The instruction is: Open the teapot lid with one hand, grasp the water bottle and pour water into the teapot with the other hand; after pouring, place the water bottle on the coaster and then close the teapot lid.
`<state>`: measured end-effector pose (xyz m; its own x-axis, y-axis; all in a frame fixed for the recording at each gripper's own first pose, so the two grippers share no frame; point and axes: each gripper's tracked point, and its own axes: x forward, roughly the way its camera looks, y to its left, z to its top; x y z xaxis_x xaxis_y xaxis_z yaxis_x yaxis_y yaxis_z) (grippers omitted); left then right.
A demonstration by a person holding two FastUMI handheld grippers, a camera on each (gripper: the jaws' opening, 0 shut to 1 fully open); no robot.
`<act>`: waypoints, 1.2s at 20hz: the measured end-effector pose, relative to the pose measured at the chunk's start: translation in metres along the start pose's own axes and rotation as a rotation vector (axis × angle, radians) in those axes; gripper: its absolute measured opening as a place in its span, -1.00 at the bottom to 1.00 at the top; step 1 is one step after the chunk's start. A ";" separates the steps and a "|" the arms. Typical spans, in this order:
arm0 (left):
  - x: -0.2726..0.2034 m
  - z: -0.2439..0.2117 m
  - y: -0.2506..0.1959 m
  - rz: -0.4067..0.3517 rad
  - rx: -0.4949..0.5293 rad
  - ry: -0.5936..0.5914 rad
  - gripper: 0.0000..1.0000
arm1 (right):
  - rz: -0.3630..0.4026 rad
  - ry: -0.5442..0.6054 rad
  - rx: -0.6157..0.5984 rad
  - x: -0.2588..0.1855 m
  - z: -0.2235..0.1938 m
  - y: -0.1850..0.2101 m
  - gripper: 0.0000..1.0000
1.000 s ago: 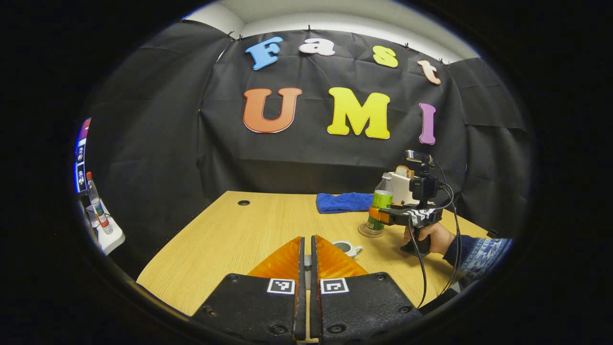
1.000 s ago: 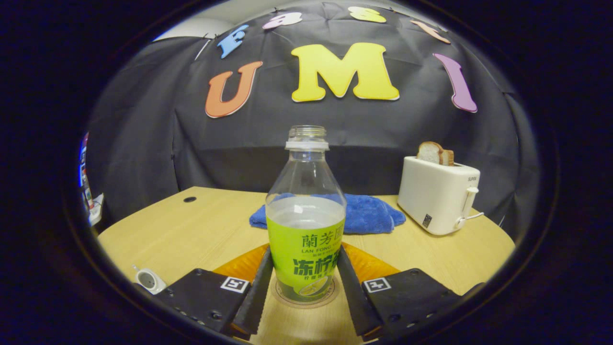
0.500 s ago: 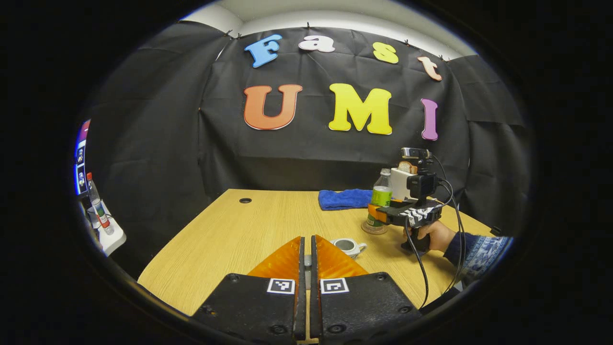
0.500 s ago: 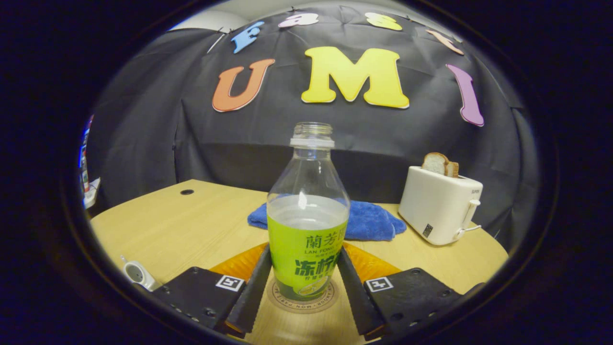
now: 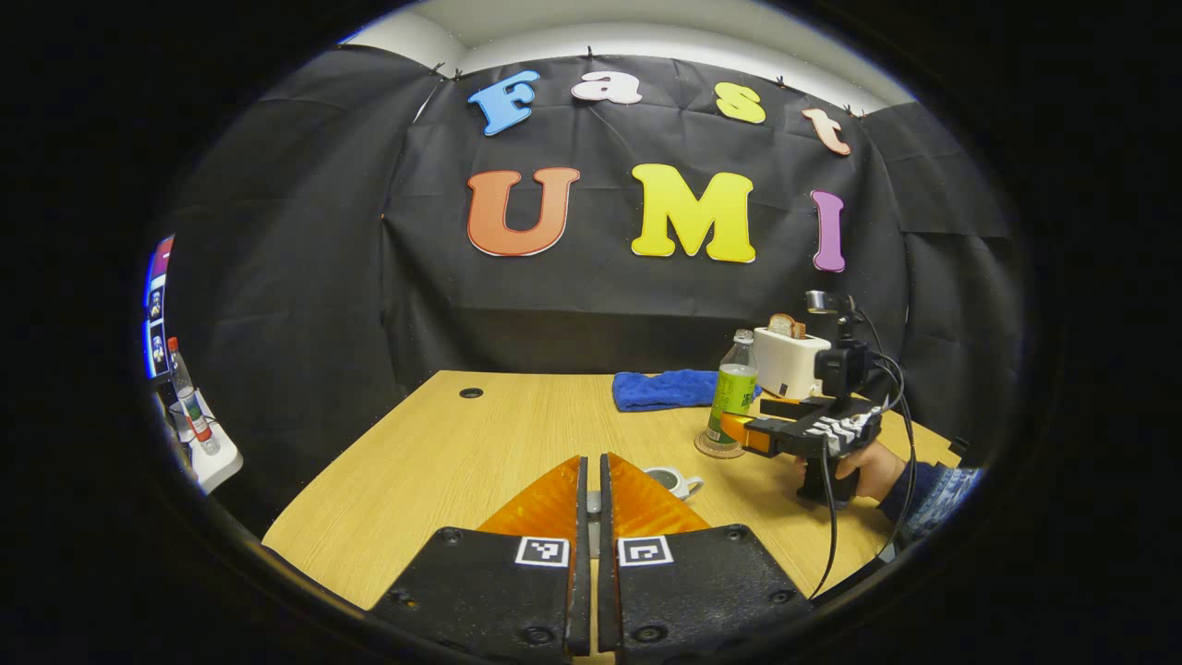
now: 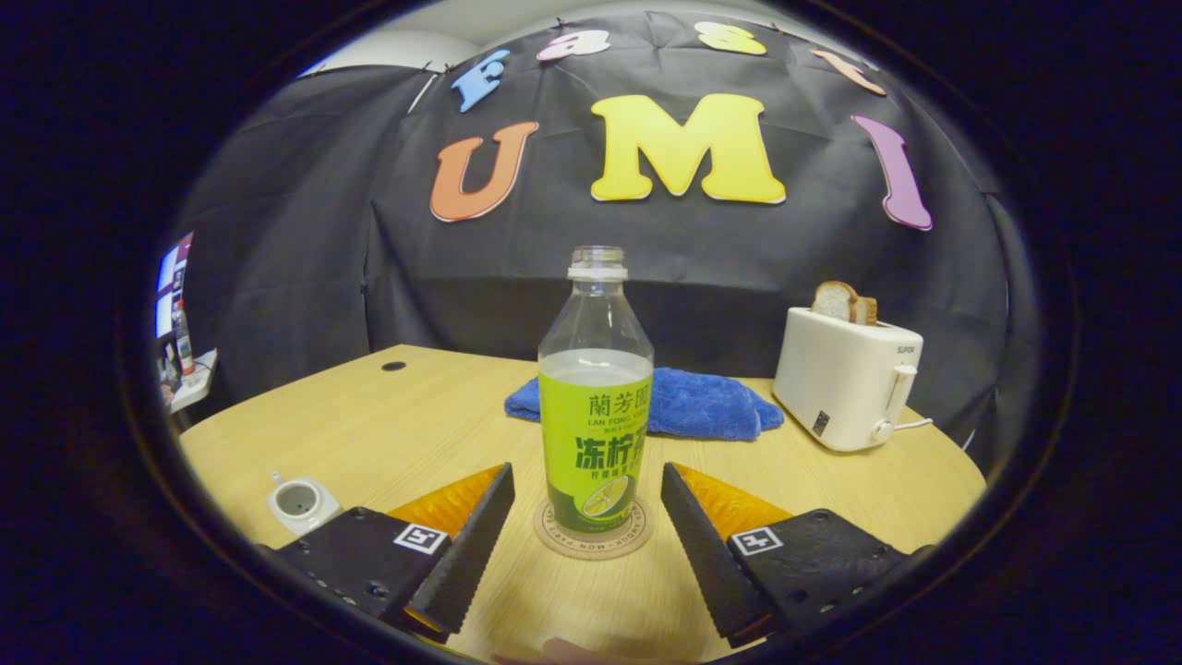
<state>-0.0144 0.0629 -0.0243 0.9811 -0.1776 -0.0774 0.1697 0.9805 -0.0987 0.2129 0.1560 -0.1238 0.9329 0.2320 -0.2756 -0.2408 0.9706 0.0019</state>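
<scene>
standing on the coaster [image 6: 593, 540], the water bottle [image 6: 596, 434] sits between the open right tool's [image 6: 585, 499] fingers, untouched.

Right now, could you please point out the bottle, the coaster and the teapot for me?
bottle [image 6: 596, 434]: right gripper view, on its green label.
coaster [image 6: 637, 543]: right gripper view, on its bare rim beside the bottle's base.
teapot [image 6: 297, 501]: right gripper view, on its open mouth.
</scene>
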 end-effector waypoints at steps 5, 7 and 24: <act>0.010 0.000 -0.023 -0.009 0.004 -0.007 -0.87 | -0.029 -0.062 -0.028 -0.063 0.002 -0.021 0.92; 0.013 -0.003 -0.028 0.007 0.010 -0.009 -0.87 | -0.027 -0.071 -0.037 -0.087 0.001 -0.028 0.91; 0.120 -0.009 -0.068 -0.036 0.003 -0.107 -0.87 | -0.114 -0.208 -0.049 -0.225 0.022 -0.103 0.94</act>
<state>0.0914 -0.0255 -0.0357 0.9787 -0.2028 0.0327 0.2050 0.9740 -0.0961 0.0337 0.0049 -0.0405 0.9886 0.1344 -0.0679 -0.1389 0.9881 -0.0657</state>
